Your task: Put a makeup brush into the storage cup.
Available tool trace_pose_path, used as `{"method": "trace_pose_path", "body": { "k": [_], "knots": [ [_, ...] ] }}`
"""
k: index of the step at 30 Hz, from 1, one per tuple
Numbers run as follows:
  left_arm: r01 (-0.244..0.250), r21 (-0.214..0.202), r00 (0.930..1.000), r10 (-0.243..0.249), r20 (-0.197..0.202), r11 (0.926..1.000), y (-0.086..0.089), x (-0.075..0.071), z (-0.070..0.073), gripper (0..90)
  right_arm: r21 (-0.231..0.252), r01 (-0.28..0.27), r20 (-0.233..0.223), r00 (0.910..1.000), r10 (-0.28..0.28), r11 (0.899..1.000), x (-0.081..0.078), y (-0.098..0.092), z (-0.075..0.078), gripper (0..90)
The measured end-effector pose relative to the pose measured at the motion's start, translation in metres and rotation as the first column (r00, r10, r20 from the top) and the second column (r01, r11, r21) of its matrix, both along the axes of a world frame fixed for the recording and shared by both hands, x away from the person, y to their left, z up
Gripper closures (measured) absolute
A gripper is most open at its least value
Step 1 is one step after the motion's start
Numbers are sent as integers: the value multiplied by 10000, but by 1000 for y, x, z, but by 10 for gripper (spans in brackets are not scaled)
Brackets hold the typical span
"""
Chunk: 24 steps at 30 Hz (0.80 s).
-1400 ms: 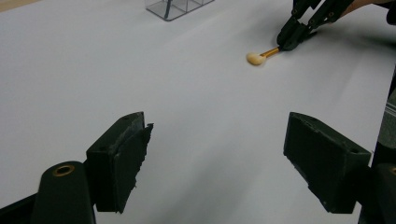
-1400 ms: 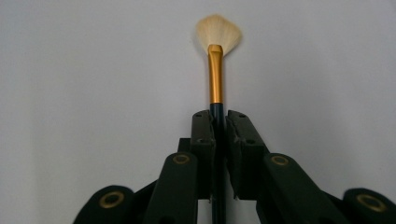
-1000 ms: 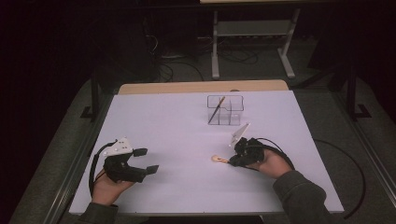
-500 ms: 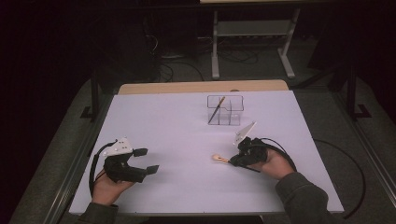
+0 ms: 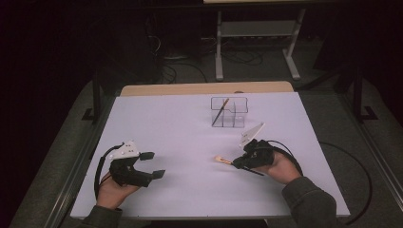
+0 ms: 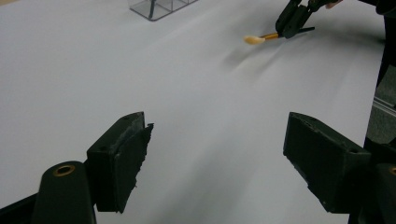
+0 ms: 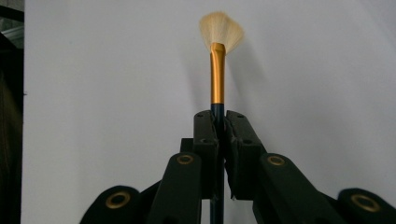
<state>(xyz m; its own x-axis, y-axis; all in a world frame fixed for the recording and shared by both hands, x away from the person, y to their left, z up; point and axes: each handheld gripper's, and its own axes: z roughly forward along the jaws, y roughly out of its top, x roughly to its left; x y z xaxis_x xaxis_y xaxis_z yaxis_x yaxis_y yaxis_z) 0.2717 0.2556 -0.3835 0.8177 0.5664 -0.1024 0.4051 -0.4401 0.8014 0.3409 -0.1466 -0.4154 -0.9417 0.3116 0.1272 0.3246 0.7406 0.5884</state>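
My right gripper (image 5: 239, 164) (image 7: 218, 116) is shut on a fan brush (image 5: 222, 160) (image 7: 217, 70) with a gold ferrule and pale bristles; the bristle end points left, just above the white table (image 5: 190, 137). The same brush (image 6: 261, 37) appears at the far side of the left gripper view, held by the right gripper (image 6: 288, 25). My left gripper (image 5: 154, 165) (image 6: 217, 161) rests at the table's front left, jaws wide open with nothing between them. A clear compartment holder (image 5: 229, 112) (image 6: 159, 7) stands at the back centre with a thin dark brush (image 5: 220, 112) leaning inside it.
A wooden strip (image 5: 204, 88) borders the table's far edge. Beyond it stands a metal rack (image 5: 256, 38) with cables on the dark floor. A black cable (image 5: 285, 148) loops from the right gripper.
The right gripper with the brush has shifted slightly and lifted its brush tip a little off the table. The left gripper has stayed where it was.
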Motion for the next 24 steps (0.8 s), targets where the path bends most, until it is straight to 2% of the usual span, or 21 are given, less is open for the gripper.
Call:
{"method": "trace_pose_path", "body": {
  "k": [6, 15, 21, 22, 24],
  "knots": [
    [169, -99, 9993, -172, -319, 9998, -9, 1, -2, 225, 241, -195, 124, 9997, 192, 9995, -3, 1, 3, 828],
    [736, -117, 9965, -740, -380, 9972, -26, 5, 2, 228, 633, -312, 182, 9994, 301, 9975, -8, 0, 12, 827],
    [1153, -40, 9925, -1153, -414, 9933, -39, 6, 6, 229, 994, -327, 294, 9991, 299, 9945, -13, 0, 22, 827],
    [1205, -39, 9920, -1206, -374, 9927, -41, 7, 7, 229, 1031, -418, 425, 9984, 376, 9938, -13, 0, 22, 828],
    [1343, -57, 9901, -1344, -399, 9909, -45, 7, 9, 239, 1018, -428, 381, 9985, 391, 9939, -16, 1, 24, 827]
  ]
}}
